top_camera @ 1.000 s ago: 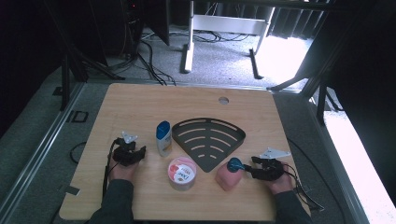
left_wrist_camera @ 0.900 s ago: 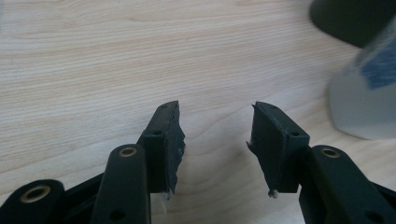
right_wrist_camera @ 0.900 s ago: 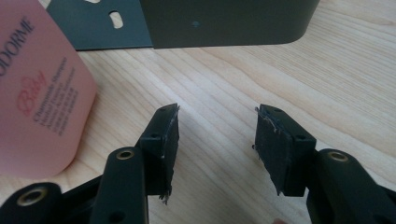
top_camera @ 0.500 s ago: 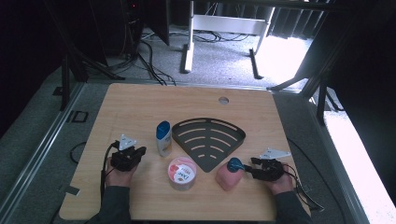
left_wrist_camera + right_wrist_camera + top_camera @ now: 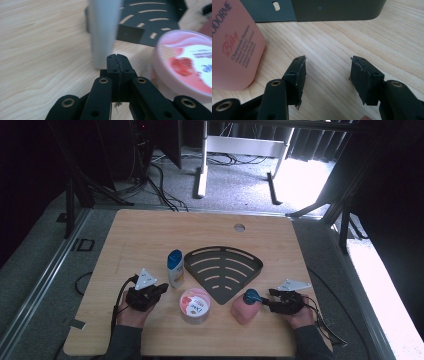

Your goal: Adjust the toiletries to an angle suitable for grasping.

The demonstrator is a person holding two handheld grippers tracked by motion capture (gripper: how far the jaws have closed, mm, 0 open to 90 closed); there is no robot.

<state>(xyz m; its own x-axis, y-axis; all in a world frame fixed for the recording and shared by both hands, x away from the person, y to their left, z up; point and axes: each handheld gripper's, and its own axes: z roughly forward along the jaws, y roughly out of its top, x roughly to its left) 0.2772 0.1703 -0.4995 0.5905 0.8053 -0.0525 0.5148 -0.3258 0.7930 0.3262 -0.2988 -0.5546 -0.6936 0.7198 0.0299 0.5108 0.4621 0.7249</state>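
Left gripper (image 5: pixel 117 58) is clamped tight on nothing, white bottle (image 5: pixel 103 30) just ahead; right gripper (image 5: pixel 327 65) gapes wide beside pink bottle (image 5: pixel 233 47)

This looks like a lab or a recording studio corner set up for data capture, not a home. A plain wooden surface (image 5: pixel 150 235) with a cable hole (image 5: pixel 239 227) near its 12 o'clock edge stands on grey carpet (image 5: pixel 240 175). Loose black cables (image 5: pixel 160 182) run over the floor at 11 o'clock, beside the white steel legs of another desk (image 5: pixel 202 165) at 12 o'clock. Dark metal frame posts (image 5: pixel 345 222) stand at 2 o'clock and at 10 o'clock, and black curtains or panels close off the sides. Bright light falls on the floor at 1 o'clock.
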